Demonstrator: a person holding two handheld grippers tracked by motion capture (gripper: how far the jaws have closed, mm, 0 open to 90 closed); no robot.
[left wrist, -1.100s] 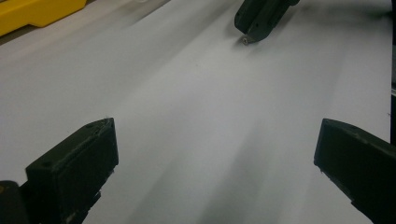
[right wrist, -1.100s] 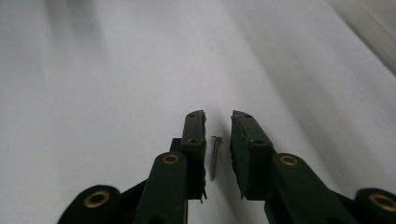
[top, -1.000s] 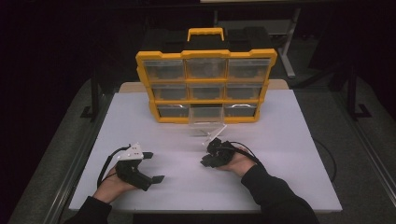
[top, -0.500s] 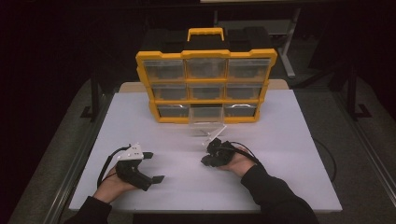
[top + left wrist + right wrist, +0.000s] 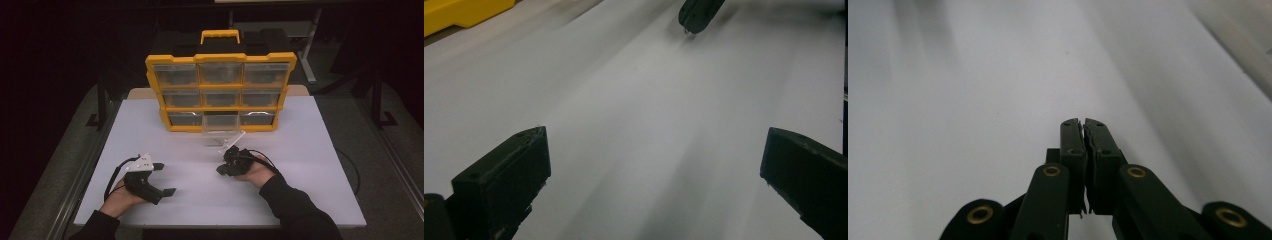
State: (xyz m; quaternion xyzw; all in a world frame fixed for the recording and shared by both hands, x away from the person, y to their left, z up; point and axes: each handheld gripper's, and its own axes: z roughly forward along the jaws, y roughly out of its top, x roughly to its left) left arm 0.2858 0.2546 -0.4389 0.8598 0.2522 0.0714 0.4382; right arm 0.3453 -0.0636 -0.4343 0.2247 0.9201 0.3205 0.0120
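Observation:
A yellow organizer (image 5: pixel 220 59) with clear drawers stands upright at the back of the white table (image 5: pixel 310 165). One clear drawer (image 5: pixel 222 135) sits pulled out at its bottom middle, resting on the table. My right gripper (image 5: pixel 221 171) lies just in front of that drawer, pointing left. Its jaws are shut with nothing between them (image 5: pixel 1082 123). My left gripper (image 5: pixel 165 178) rests at the front left with its jaws wide open over bare table (image 5: pixel 654 165). The right gripper's tip (image 5: pixel 699 12) shows far ahead in the left gripper view.
The organizer's yellow base corner (image 5: pixel 464 12) shows at the top left of the left gripper view. A black cable (image 5: pixel 350 170) trails from the right gripper off the table's right side. Dark floor surrounds the table.

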